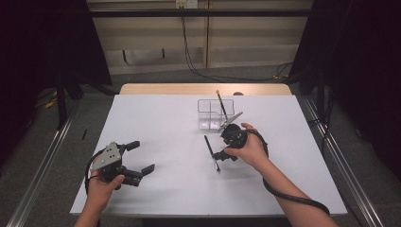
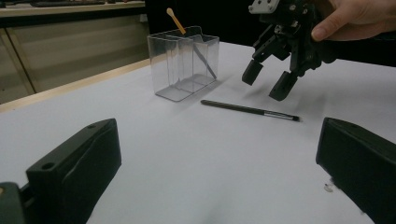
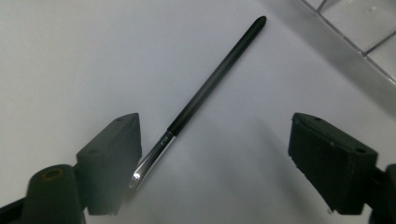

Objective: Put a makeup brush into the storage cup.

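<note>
A thin black brush (image 1: 212, 152) (image 2: 250, 110) (image 3: 210, 84) with a silver ferrule lies flat on the white table (image 1: 165, 127). My right gripper (image 1: 219, 152) (image 2: 268, 79) (image 3: 219, 163) hovers just over it, open, jaws pointing down. In the right gripper view the ferrule end runs under the left jaw and nothing is gripped. Behind it stands a clear plastic organizer (image 1: 215, 113) (image 2: 184, 63) (image 3: 355, 28) holding a long stick with a tan tip (image 1: 221, 104) (image 2: 176, 21). My left gripper (image 1: 142, 157) (image 2: 217, 177) rests open at the table's near left, holding nothing.
The table's wooden back edge (image 1: 203, 89) lies beyond the organizer. Dark curtains hang on both sides, and cables run across the floor behind. A black cable (image 1: 288, 196) trails from the right gripper along the person's forearm.
</note>
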### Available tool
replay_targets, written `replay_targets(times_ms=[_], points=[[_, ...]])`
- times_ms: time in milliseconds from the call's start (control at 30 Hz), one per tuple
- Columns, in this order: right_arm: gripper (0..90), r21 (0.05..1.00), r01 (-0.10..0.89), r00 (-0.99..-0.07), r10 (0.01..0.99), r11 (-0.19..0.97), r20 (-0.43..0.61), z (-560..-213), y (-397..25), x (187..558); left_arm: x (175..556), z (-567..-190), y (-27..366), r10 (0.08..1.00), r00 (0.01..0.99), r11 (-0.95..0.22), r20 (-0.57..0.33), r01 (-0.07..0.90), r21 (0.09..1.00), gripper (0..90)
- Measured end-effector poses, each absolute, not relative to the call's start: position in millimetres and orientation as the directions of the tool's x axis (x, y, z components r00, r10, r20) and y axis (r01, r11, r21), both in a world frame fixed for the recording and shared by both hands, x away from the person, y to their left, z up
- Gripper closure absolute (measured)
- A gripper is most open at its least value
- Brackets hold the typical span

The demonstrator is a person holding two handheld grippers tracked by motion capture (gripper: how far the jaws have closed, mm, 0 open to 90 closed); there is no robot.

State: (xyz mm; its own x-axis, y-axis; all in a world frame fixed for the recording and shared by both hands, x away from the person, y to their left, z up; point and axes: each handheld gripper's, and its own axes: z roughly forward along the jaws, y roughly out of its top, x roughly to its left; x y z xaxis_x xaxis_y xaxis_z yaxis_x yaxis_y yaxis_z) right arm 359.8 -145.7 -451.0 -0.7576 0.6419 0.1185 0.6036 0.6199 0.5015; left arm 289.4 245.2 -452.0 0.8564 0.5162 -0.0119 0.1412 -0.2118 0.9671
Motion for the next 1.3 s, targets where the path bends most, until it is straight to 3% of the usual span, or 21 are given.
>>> replay_targets(times_ms=[467, 767, 833, 900, 1000, 1233, 1267, 1300], points=[[32.4, 0.420, 0.629, -0.750, 0.654, 0.654, 0.104, -461, -123, 359, 290, -453, 246, 0.517, 0.856, -0.208, -0.016, 0.143, 0.968, 0.0], [40.2, 0.402, 0.586, -0.775, 0.631, 0.703, 0.027, -462, -119, 355, 290, -453, 245, 0.514, 0.857, -0.206, -0.020, 0.146, 0.968, 0.0], [45.8, 0.402, 0.582, -0.780, 0.625, 0.707, 0.029, -461, -120, 355, 290, -453, 245, 0.515, 0.857, -0.204, -0.021, 0.147, 0.968, 0.0], [59.2, 0.390, 0.576, -0.788, 0.615, 0.719, 0.031, -459, -120, 355, 290, -453, 245, 0.514, 0.857, -0.206, -0.021, 0.147, 0.967, 0.0], [69.9, 0.383, 0.571, -0.795, 0.606, 0.726, 0.037, -458, -122, 356, 290, -453, 245, 0.514, 0.857, -0.206, -0.020, 0.147, 0.967, 0.0], [77.3, 0.348, 0.612, -0.775, 0.626, 0.710, 0.085, -454, -127, 358, 290, -453, 246, 0.515, 0.857, -0.207, -0.017, 0.143, 0.968, 0.0], [80.0, 0.349, 0.614, -0.775, 0.625, 0.708, 0.094, -453, -128, 358, 290, -453, 245, 0.516, 0.857, -0.207, -0.017, 0.143, 0.968, 0.0], [88.7, 0.346, 0.622, -0.771, 0.627, 0.702, 0.112, -451, -129, 358, 290, -453, 245, 0.515, 0.857, -0.207, -0.017, 0.143, 0.968, 0.0]])
